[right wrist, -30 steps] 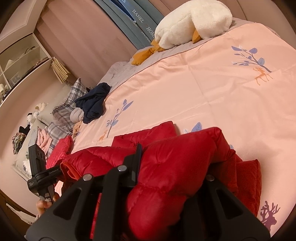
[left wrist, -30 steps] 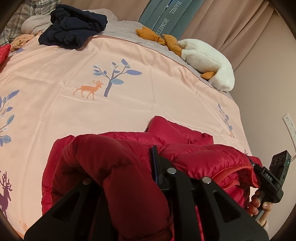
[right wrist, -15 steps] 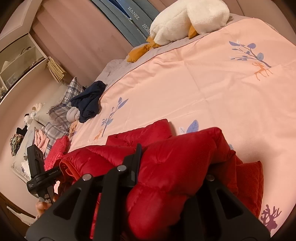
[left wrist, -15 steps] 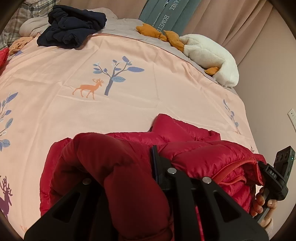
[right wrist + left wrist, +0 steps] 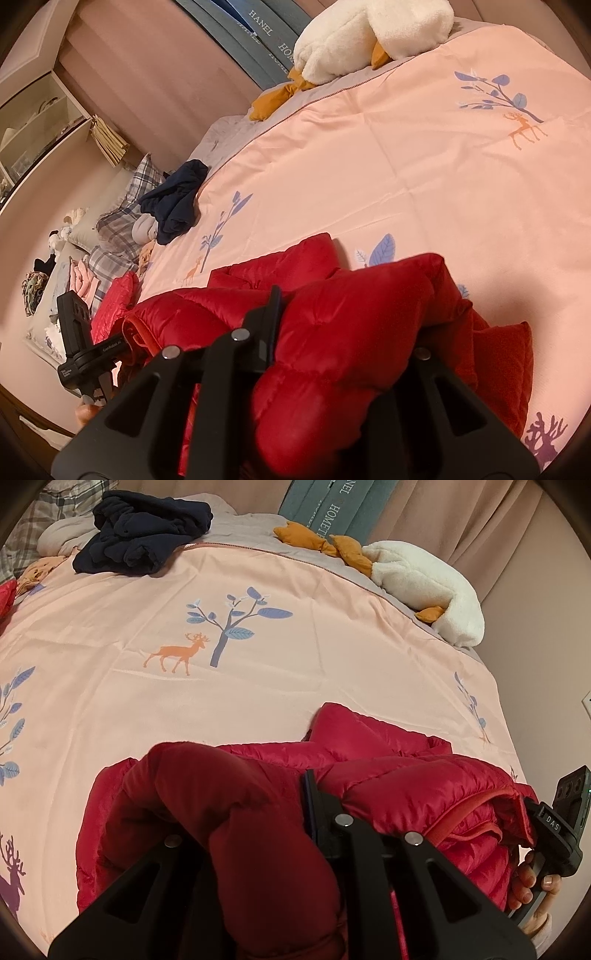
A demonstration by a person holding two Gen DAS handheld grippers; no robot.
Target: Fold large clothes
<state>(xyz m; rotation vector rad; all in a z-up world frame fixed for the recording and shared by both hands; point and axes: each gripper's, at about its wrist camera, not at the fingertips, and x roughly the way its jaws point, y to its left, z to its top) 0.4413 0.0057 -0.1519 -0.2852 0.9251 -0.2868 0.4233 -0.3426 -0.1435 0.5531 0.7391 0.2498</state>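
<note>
A red puffer jacket (image 5: 388,771) lies bunched at the near edge of the pink bedspread (image 5: 184,701). My left gripper (image 5: 258,812) is shut on a thick fold of the jacket, which bulges over its fingers and hides the left one. My right gripper (image 5: 332,325) is shut on another fold of the same jacket (image 5: 207,314). The fabric covers the space between its fingers. Each gripper's body also shows in the other view, the right one (image 5: 561,823) at the jacket's right end, the left one (image 5: 81,350) at its left end.
A dark navy garment (image 5: 144,531) lies crumpled at the far side of the bed. A white plush goose (image 5: 424,587) with orange feet rests by the grey-green headboard cushions (image 5: 332,506). Plaid pillows (image 5: 125,206) and shelves (image 5: 33,122) stand at the left.
Both grippers have moved slightly forward over the bed with the jacket still clamped. The grips have not changed.
</note>
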